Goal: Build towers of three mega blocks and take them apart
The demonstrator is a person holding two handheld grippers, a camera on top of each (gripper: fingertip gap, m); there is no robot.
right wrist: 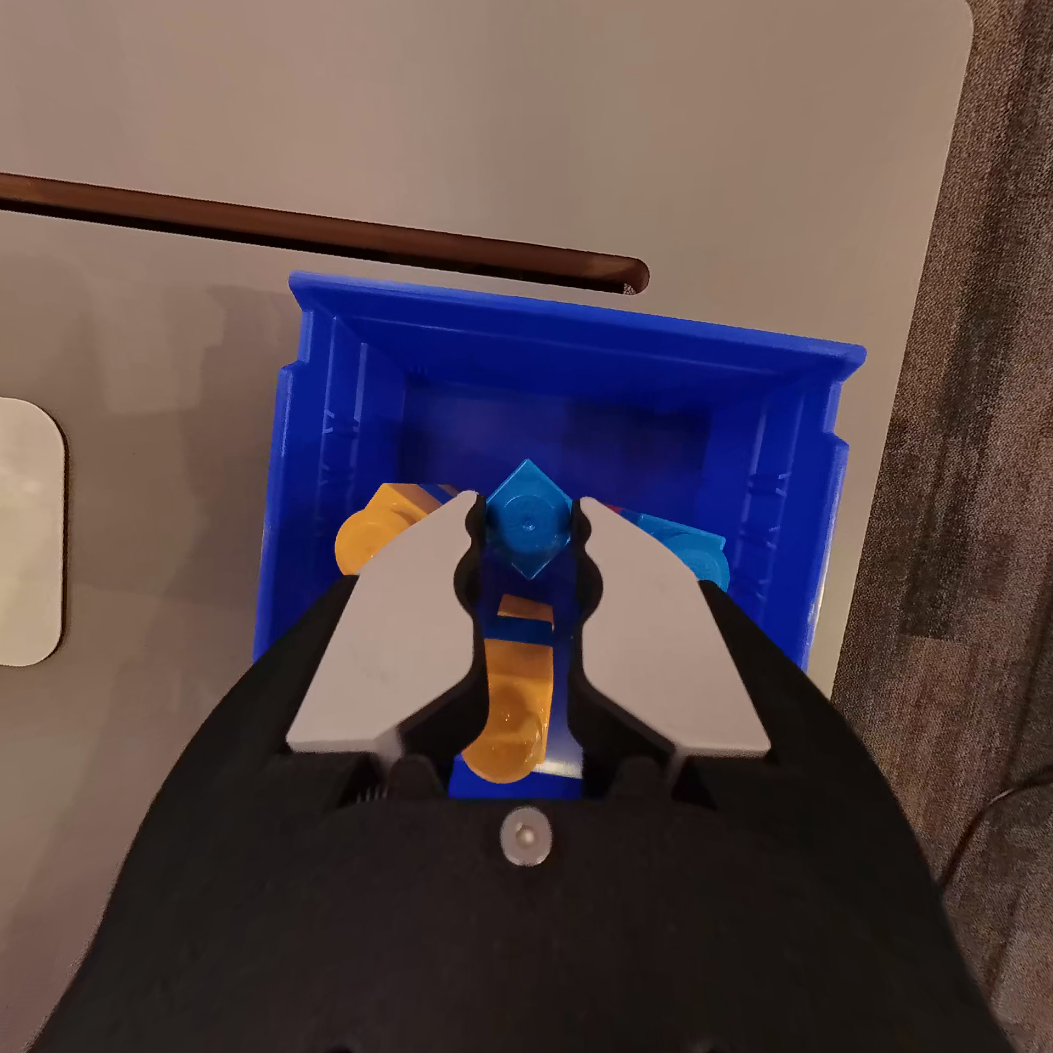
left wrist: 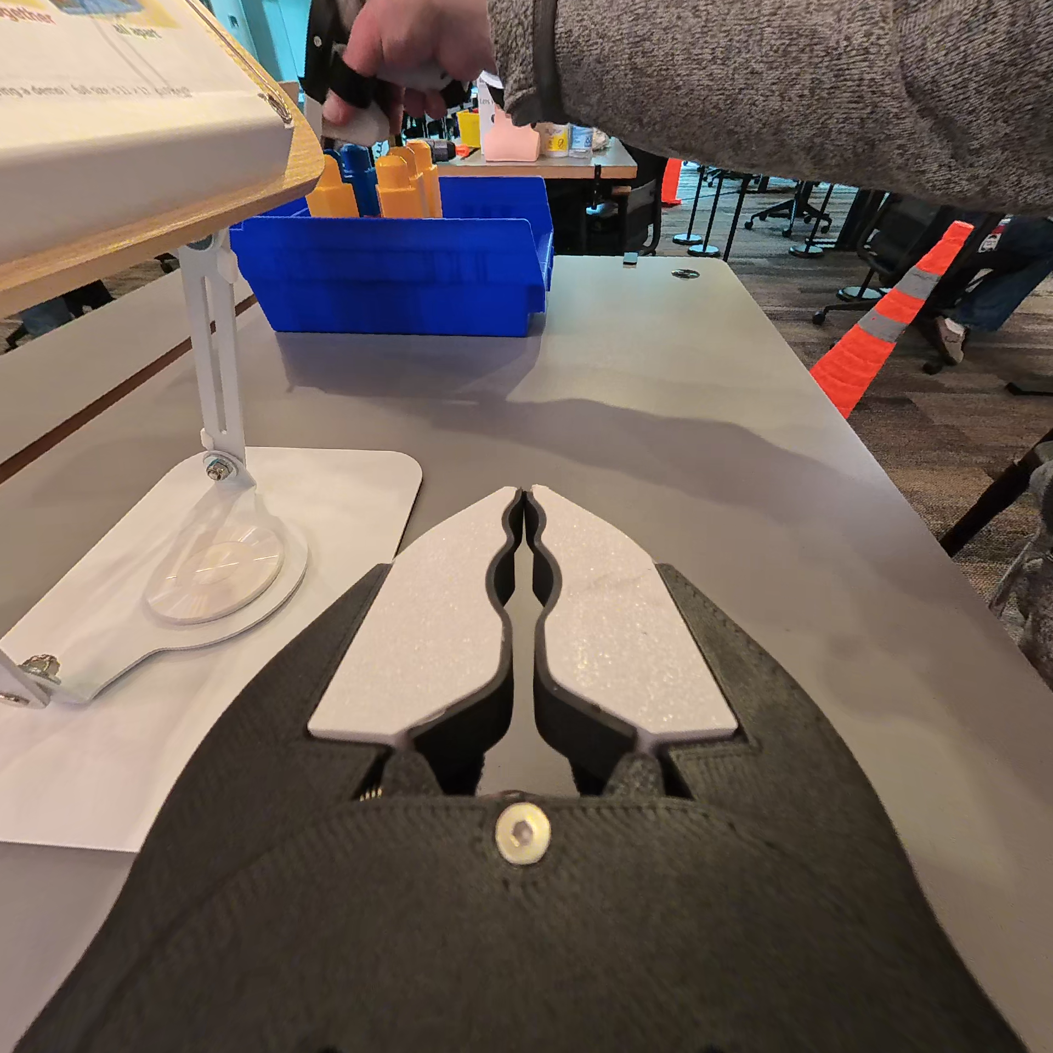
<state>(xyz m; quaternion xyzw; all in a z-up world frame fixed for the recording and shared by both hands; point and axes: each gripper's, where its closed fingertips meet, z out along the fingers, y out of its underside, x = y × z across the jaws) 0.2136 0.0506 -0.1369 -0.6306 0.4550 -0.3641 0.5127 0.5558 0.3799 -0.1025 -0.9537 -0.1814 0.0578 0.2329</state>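
Open-plan office / demo workspace, not a home.

Landmark: the grey laminate table (left wrist: 655,364) with rounded corners and a cable grommet. On it, a blue plastic parts bin (left wrist: 399,273) with ribbed walls and a white metal tilting stand (left wrist: 216,364) carrying a wooden board with a printed sheet. Beyond the table's far edge, a second wooden-topped desk (left wrist: 541,162) cluttered with small containers and bottles. To the table's right, patterned grey-brown carpet tiles (left wrist: 798,268), black wheeled office chairs (left wrist: 792,205), black stanchion posts (left wrist: 701,211), and an orange traffic cone with grey reflective bands (left wrist: 889,319) leaning by the table edge. A person in a grey knit sleeve (left wrist: 769,85) reaches over the table.
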